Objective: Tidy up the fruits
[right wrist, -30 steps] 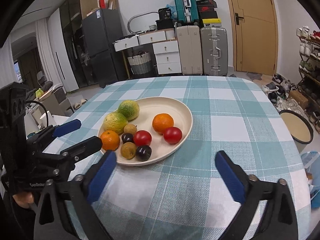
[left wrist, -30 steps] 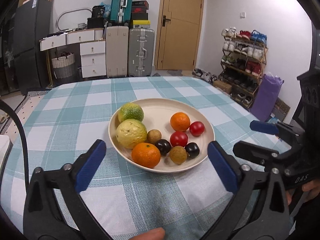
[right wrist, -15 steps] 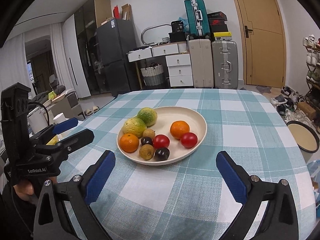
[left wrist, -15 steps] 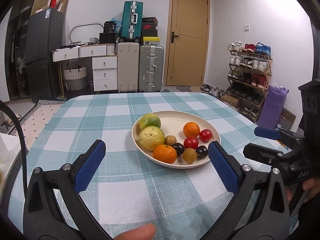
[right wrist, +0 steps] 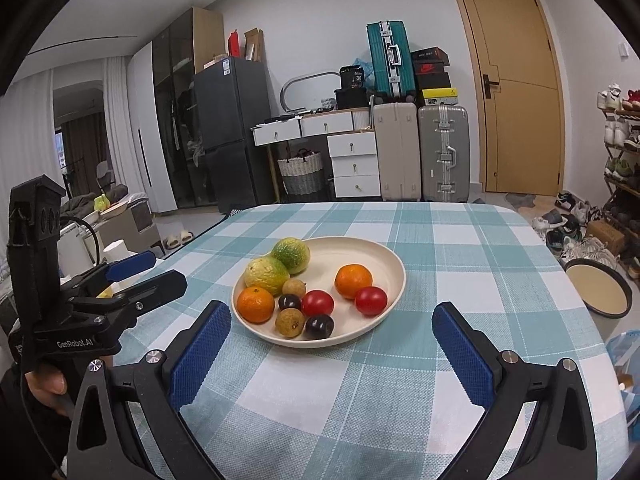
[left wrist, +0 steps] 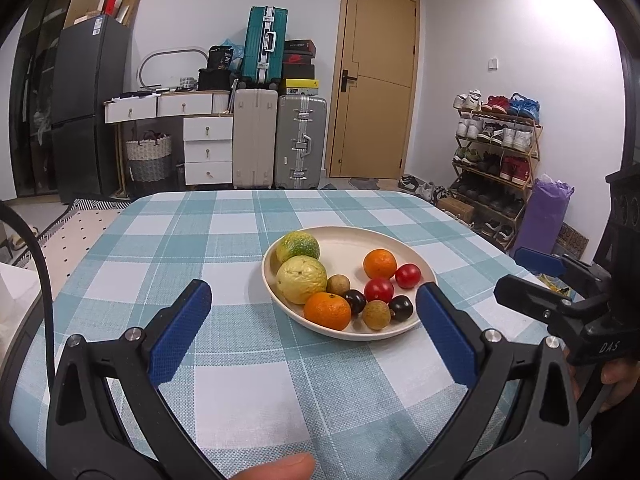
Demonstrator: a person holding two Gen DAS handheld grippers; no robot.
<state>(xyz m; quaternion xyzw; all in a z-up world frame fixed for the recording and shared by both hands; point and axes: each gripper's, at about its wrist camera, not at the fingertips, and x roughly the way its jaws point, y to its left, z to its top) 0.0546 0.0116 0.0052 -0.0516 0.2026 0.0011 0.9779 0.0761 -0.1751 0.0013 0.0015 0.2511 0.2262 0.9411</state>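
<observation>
My left gripper [left wrist: 314,324] has its jaws wide open with nothing in them. My right gripper [right wrist: 332,346] has its jaws wide open too, and they hold nothing. Both hang over the near part of the worktop [right wrist: 460,248], which has a blue and white checked cloth.

The plate [right wrist: 384,258] is my landmark. It sits on the worktop just past my jaws. All the fruit lies on it. A green fruit [right wrist: 291,255] is at the far left of the plate, touching a yellow-green fruit [right wrist: 266,275]. One orange [right wrist: 256,304] is at the near left rim. Another orange [right wrist: 353,281] sits toward the right side, touching a red tomato [right wrist: 371,300]. A second tomato [right wrist: 317,303] is in the middle. Two dark plums [right wrist: 319,326] and two small brown fruits [right wrist: 289,322] lie near the front.
</observation>
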